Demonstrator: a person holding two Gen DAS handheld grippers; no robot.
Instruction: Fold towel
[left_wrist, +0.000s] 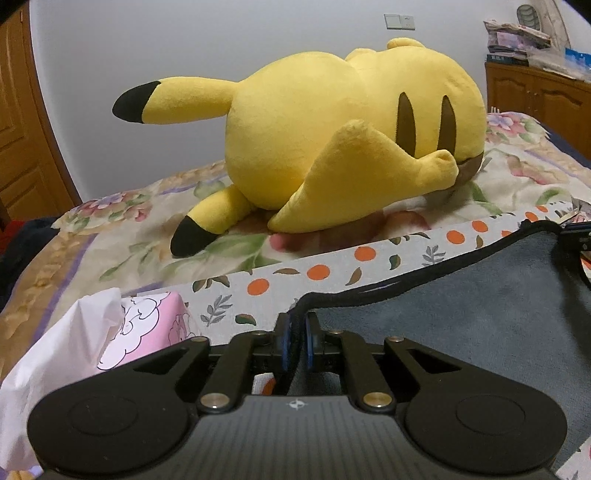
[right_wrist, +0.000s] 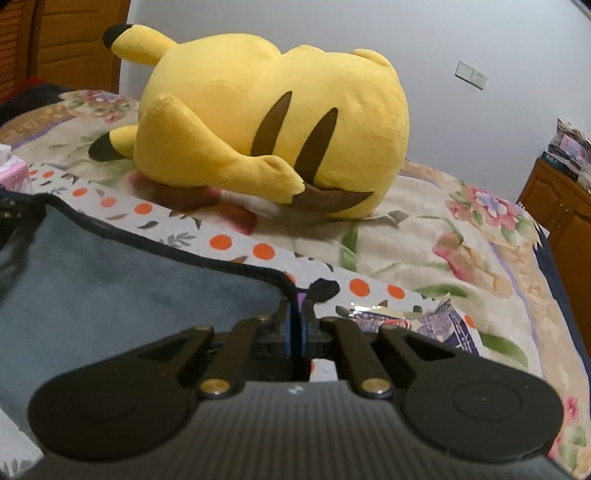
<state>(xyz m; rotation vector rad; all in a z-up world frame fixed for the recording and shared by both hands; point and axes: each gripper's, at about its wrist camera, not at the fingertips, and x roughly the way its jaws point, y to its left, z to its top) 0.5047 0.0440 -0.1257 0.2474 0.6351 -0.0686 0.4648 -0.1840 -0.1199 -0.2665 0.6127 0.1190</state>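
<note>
No writing is legible. The left gripper (left_wrist: 297, 332) and right gripper (right_wrist: 297, 317) each pinch a corner of the grey, dark-edged terry towel (left_wrist: 461, 314) over the orange-dotted cloth (left_wrist: 332, 273). Only the left view shows the pink tissue box (left_wrist: 147, 332).

right gripper (right_wrist: 296, 314) pinching grey towel (right_wrist: 110, 280) corner, yellow plush (right_wrist: 273, 140)

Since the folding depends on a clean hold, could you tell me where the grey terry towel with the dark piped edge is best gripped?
At its two corners, as now: the left gripper and right gripper each pinch a corner of the grey terry towel from the near side. The stiff dark piping there gives the pads something firm, and holding both corners keeps the edge between them stretched, probably easing an even fold.
</note>
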